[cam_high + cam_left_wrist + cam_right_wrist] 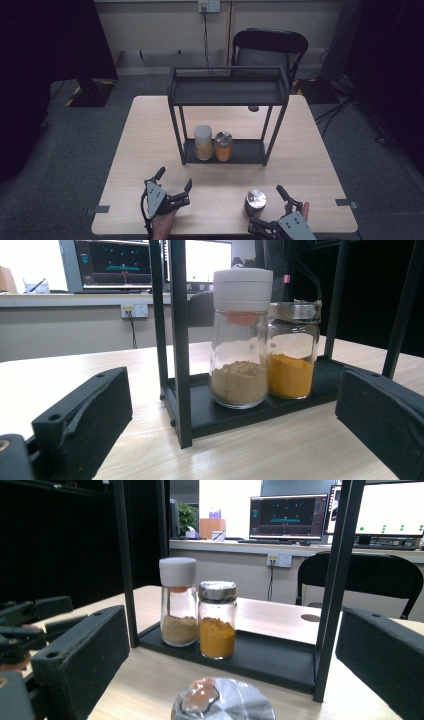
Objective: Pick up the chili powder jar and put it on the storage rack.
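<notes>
High view: the right gripper point(280, 205) sits at the near right table edge, jaws spread, partly cut off by the frame; a silver-lidded glass jar point(255, 202) stands between its jaws, ungrasped, contents not discernible. Right gripper view cuts that jar point(222, 705) off below its foil lid. The left gripper point(172, 184), near left, holds nothing, jaws released. On the black metal two-tier shelf point(227, 92) lower tier stand a white-capped jar of tan powder point(203, 142) and a silver-lidded jar of orange powder point(223, 146), touching.

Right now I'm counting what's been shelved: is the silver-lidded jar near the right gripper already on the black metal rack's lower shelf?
No, the silver-lidded jar stands on the wooden table by the right gripper, in front of the black metal rack.
</notes>
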Motion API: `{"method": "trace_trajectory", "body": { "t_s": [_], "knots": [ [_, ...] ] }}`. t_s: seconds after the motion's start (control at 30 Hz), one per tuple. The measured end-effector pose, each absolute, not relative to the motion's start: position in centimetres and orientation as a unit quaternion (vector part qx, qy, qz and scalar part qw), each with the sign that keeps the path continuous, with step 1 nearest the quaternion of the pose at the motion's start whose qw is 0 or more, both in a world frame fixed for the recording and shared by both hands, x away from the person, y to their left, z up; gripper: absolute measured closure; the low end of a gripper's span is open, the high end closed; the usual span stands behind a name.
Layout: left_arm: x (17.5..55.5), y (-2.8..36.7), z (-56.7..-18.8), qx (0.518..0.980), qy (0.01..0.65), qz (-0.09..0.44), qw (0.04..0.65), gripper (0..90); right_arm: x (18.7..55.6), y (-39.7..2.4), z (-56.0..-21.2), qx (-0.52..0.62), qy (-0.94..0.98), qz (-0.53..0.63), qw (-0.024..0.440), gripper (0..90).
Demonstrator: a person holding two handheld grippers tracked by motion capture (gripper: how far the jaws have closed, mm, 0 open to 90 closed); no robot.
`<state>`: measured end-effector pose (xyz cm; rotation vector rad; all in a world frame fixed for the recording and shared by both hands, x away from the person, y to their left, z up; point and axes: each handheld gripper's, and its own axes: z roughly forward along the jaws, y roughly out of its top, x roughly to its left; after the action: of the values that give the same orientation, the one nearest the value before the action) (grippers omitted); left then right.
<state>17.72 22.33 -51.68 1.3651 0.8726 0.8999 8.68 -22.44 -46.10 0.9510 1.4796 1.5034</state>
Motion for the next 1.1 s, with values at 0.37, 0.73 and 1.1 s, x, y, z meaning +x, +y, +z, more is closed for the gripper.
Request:
{"method": "trace_trajectory", "body": {
  "t_s": [0.37, 0.73, 1.1],
  "knots": [
    [17.7, 22.3, -51.7, 0.589, 0.376, 0.388, 0.601, 1.1, 9.0, -22.0, -47.4, 0.382, 0.591, 0.585, 0.404, 2.0],
    [17.7, 22.4, -51.7, 0.589, 0.376, 0.388, 0.601, 1.1, 9.3, -21.8, -48.3, 0.379, 0.585, 0.596, 0.399, 0.0],
    [17.7, 22.4, -51.7, 0.589, 0.376, 0.388, 0.601, 1.1, 9.3, -21.7, -48.5, 0.385, 0.589, 0.594, 0.389, 5.2]
  ]
}}
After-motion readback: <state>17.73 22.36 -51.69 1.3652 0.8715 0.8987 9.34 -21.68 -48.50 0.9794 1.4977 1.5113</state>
